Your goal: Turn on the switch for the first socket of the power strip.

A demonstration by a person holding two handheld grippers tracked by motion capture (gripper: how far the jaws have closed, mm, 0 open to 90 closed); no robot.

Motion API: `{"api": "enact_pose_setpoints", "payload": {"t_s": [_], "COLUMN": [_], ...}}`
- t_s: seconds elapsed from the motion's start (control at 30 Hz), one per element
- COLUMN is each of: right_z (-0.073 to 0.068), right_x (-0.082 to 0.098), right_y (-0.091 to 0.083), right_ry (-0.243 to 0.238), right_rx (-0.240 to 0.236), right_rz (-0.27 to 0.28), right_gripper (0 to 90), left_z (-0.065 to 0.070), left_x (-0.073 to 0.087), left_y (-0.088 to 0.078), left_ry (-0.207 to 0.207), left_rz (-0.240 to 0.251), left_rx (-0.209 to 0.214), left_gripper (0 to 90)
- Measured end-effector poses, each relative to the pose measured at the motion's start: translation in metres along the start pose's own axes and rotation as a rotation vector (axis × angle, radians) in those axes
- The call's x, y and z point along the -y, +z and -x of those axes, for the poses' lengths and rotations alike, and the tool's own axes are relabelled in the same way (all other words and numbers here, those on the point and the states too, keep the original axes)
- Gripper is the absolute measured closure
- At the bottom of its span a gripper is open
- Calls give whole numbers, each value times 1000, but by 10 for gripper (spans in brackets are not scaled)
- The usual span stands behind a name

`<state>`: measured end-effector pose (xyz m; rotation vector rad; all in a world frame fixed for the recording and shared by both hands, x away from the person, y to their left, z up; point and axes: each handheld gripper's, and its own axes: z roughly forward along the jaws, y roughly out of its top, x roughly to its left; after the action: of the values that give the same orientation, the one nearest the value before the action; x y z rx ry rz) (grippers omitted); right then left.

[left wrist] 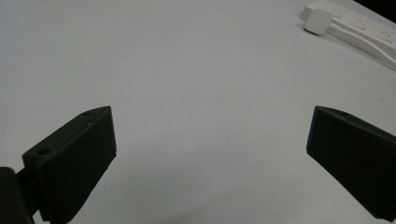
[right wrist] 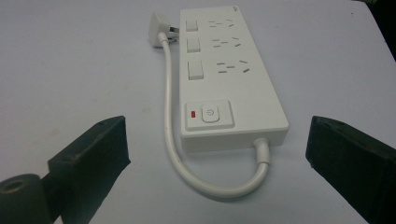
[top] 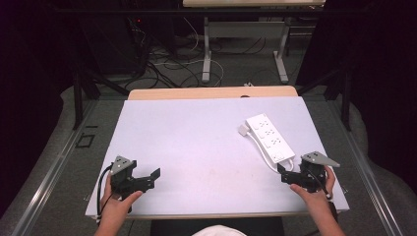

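A pale lavender-white worktop (top: 196,147) is lying bare across most of its face, a strip of wood showing along its far edge, and beyond it a dim room with cables trailing over the floor (top: 162,64) and the legs of another table (top: 206,49). Over on the right side, a white power strip (top: 269,138) is sitting flat, running from far left to near right, its short cable (right wrist: 177,154) looping round the near end and running up the side to the plug (right wrist: 156,29) lying by the far end. The right gripper (top: 290,176) is hovering just near of the strip, jaws spread wide, pinching nothing, touching nothing. The left gripper (top: 147,179) is hanging over bare surface at the near left, well apart from the strip, jaws likewise wide and empty. The right gripper view is picking out the strip's red indicator (right wrist: 193,113), power button and three socket rows; the left gripper view is catching just the far end of the power strip (left wrist: 359,23) at its top right.
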<state>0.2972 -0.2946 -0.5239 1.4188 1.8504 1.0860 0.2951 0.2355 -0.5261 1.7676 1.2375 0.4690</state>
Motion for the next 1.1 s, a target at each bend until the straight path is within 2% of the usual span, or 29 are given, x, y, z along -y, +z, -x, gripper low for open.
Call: {"api": "enact_pose_setpoints", "payload": {"t_s": [0.37,0.67,0.77,0.9,1.1], "right_z": [-1,-7,-9,-10,-7], "right_x": [-2,-5,-6,-7,-19], "right_y": [1,2,3,5,7], "right_ry": [-2,-9,-29,-29,-17], "right_rx": [-23,-38,-32,-41,-53], "right_rz": [-55,-125,-156,-176,-201], "right_gripper": [71,71,81,83,145], "left_z": [1,4,6,6,4], "left_x": [0,-2,-3,-7,-20], "left_y": [2,-1,-2,-2,-1], "left_ry": [1,5,7,-4,-16], "left_rz": [-11,-47,-51,-67,-105], "left_rx": [-11,-29,-37,-40,-63], "left_gripper": [24,28,29,29,30]}}
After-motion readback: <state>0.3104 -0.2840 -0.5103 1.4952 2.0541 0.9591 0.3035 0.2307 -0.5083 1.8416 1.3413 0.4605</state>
